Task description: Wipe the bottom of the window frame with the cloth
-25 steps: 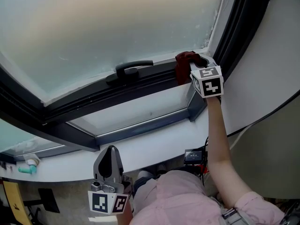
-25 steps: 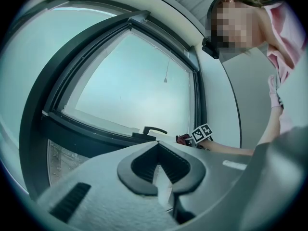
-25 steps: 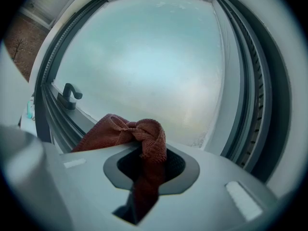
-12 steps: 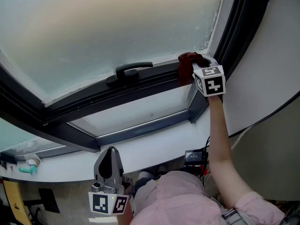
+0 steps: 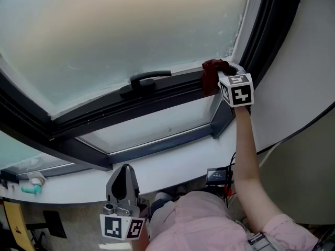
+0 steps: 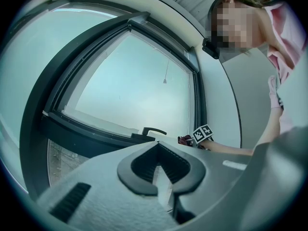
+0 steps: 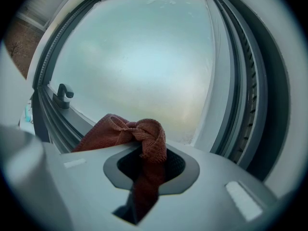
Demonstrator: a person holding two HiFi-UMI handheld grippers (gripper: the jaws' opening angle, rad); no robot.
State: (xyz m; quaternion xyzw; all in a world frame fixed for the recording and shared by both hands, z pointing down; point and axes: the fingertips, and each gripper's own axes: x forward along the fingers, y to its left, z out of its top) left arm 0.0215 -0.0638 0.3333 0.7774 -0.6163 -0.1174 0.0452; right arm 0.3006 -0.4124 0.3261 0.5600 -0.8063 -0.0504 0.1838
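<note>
head view finds the right gripper (image 5: 219, 77) clamped on the red cloth (image 5: 211, 68), pressed to the window frame's bottom rail (image 5: 162, 94) at its right corner. left gripper (image 5: 124, 181) hangs low, jaws together, empty. judgement: the run leftward past the handle (image 5: 149, 78) probably remains.

the right gripper (image 5: 220, 73) reaches the right end of the window frame (image 5: 157, 99), a dark red cloth (image 5: 210, 71) bunched at its tip against the bottom rail, right of the black handle (image 5: 149, 79). the left gripper (image 5: 124, 171) hangs low before the white sill (image 5: 178, 163), well apart.
</note>
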